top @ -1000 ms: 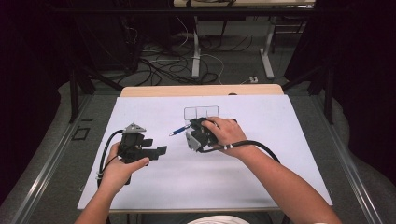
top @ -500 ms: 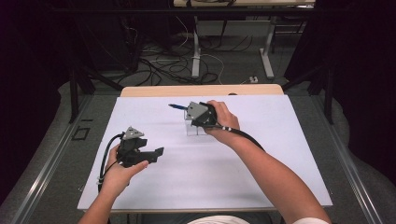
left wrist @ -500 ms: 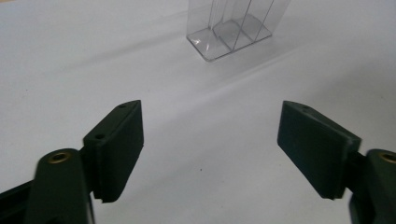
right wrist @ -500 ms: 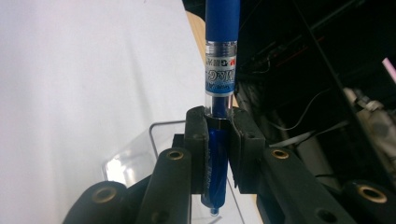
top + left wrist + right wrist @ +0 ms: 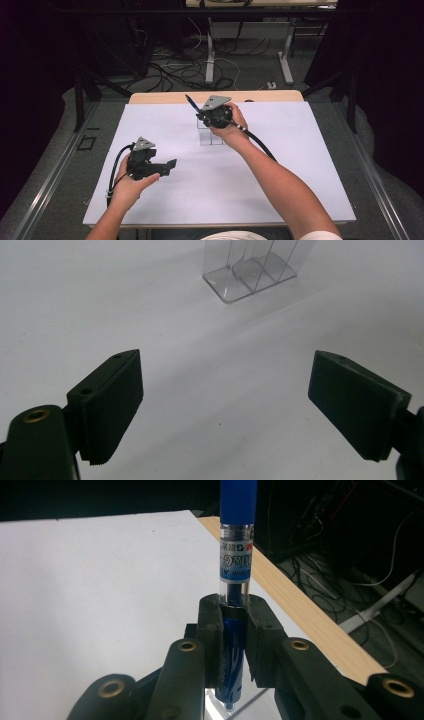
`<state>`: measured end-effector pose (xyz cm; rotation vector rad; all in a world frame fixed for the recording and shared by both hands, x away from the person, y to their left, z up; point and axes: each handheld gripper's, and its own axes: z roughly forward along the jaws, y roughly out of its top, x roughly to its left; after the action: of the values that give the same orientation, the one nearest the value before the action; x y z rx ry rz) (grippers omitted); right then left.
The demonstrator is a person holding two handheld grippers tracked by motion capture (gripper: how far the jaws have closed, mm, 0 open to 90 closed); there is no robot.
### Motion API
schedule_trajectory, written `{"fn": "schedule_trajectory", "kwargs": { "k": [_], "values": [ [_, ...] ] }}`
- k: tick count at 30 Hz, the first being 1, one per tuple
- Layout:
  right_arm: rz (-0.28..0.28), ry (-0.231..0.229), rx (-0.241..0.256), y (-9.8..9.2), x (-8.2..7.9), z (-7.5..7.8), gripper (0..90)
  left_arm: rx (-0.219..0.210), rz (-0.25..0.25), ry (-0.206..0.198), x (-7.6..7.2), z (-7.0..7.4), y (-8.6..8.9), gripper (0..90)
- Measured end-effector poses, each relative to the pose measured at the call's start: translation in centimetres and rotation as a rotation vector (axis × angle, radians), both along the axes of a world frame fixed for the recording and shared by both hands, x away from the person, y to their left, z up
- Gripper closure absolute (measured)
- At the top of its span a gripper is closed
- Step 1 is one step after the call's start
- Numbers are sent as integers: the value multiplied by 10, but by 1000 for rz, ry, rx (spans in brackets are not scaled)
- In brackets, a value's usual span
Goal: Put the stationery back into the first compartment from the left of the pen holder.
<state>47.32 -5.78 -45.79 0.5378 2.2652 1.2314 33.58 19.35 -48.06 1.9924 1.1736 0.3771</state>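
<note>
1. While the right tongs (image 5: 234, 645) are pinching the blue pen (image 5: 236, 550) upright at center frame, its lower tip is hanging just above the clear divided holder (image 5: 210, 134).
2. Left tongs (image 5: 225, 410) are idling spread wide and empty, lower left of the high view.
3. Likely step: dropping the pen into a slot. I'm advising keeping it vertical, centring over one compartment, releasing only once the tip is inside.
4. Holder compartments are looking empty in the left gripper view.
5. White surface (image 5: 280, 200) is carrying the holder.

You have one blue pen (image 5: 235, 570) and one clear divided holder (image 5: 250, 270) on one bench (image 5: 300, 165). You hold two hand-held grippers: the left hand-held gripper (image 5: 167, 167) and the right hand-held gripper (image 5: 202, 114).
</note>
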Motion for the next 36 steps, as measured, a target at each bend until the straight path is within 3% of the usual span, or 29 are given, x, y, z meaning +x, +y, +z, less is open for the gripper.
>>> {"fn": "schedule_trajectory", "kwargs": {
  "k": [12,20,26,30,33,36],
  "values": [
    [-48,114,163,5,10,-13,790,-8,7,-4,0,-1,0,143],
    [-68,146,155,7,12,-20,778,-1,9,5,1,-3,1,143],
    [-95,150,178,2,12,-21,636,-1,10,5,1,-3,1,146],
    [-118,120,215,-12,7,-14,512,-8,14,1,0,-2,2,146],
    [-132,118,233,-26,0,-8,473,-10,17,-4,0,-1,4,146],
    [-153,154,265,-40,-10,-5,365,-12,29,-12,1,-1,4,137]
  ]
}}
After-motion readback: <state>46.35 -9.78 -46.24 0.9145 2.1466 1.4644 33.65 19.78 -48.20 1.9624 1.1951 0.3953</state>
